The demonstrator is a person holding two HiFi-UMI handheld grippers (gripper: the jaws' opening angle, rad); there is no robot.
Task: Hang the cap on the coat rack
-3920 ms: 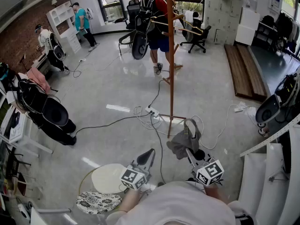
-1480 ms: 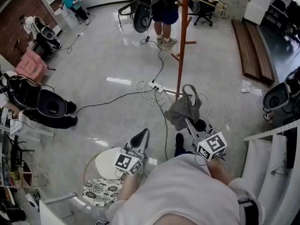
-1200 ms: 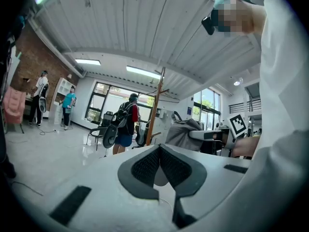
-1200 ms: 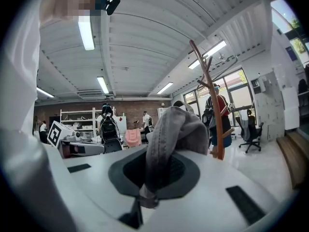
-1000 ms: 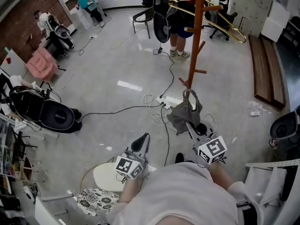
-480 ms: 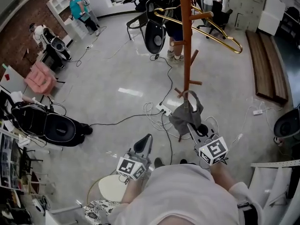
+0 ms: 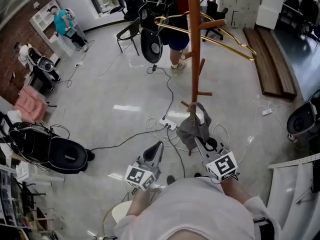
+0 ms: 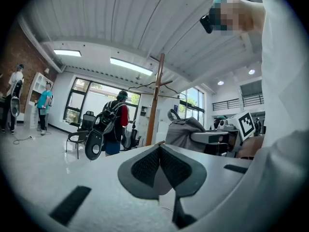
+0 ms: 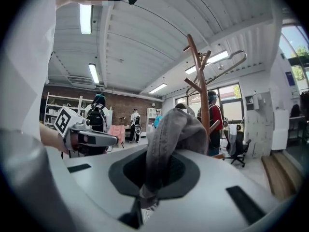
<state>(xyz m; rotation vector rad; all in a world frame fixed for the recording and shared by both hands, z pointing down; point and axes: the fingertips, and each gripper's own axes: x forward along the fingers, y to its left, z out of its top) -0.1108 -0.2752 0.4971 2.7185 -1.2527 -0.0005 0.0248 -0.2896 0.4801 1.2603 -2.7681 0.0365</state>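
From my feed the room is a big open workspace with a glossy pale grey floor (image 7: 100,84) that throws back the ceiling lights. Black and white cables (image 7: 125,140) trail across it to a power strip (image 7: 164,121) near the foot of the coat rack (image 7: 194,44). There is a brick wall (image 7: 15,29) off to the left, and a stack of wooden planks (image 7: 272,64) lies along the right side. The rack is a tall reddish-brown wooden pole with angled pegs. A gold hanger (image 7: 215,39) hangs from it high up, and a person (image 7: 167,14) stands just behind it near a black office chair (image 7: 129,31). The cap (image 7: 192,126) is grey, soft and crumpled, with a strap loop arching over its top. It is in the air above the floor, in front of the lower part of the pole and on none of the pegs. My right claw (image 7: 200,138) has its jaws clamped on the cap's fabric, which bunches up and out from between the pads. My left claw (image 7: 158,147) is held out beside it, apart from the cap. Its two pads meet at the tips with nothing between them.
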